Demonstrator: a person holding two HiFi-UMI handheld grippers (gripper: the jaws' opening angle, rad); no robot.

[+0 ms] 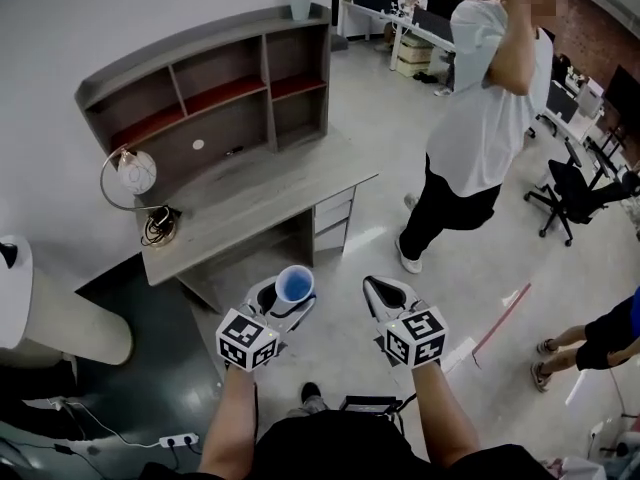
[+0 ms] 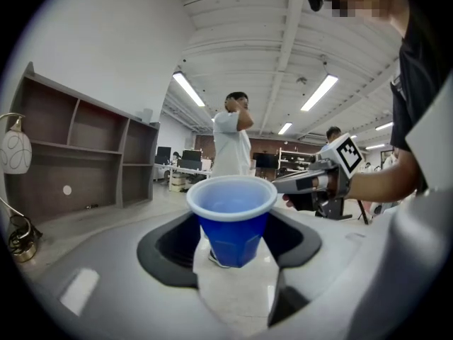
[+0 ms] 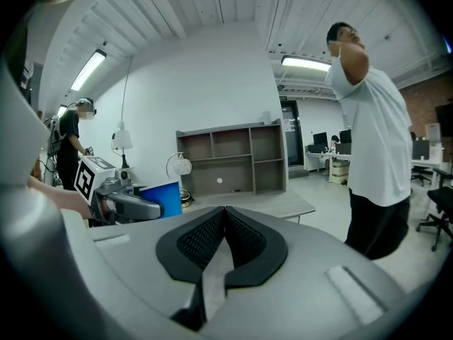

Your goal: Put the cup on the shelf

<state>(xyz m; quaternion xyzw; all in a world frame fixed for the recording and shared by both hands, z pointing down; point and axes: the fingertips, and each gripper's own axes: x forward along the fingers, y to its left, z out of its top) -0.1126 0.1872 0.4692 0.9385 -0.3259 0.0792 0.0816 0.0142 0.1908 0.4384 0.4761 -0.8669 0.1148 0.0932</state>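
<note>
Head view, looking steeply down: a person holds 2 grippers out in front, above a grey floor. Ahead is a grey desk [image 1: 262, 196] w/ a shelf unit [image 1: 215, 78] along its back edge.

Left gripper [image 1: 285, 303]: jaws spread wide, black pads pressed on both sides of a blue cup [image 1: 294, 283]. The cup is upright w/ its white rim up, and nothing shows inside. It is held in the air near the desk's front edge, well apart from the shelf.

Right gripper [image 3: 225, 225]: jaws fully together w/ pads touching and nothing gripped. It sits just beside the left one, at approx. the same height.

The shelf has open compartments in 2 rows, some w/ reddish boards. A pale pot [image 1: 300, 3] stands on top at its right end. A lamp [image 1: 135, 173] w/ a round white shade sits at the desk's left end.

A bystander [image 1: 490, 98] in white T-shirt & dark trousers stands on the floor to the right of the desk — 1 arm raised to the head. A black office chair [image 1: 575, 193] is further right.
</note>
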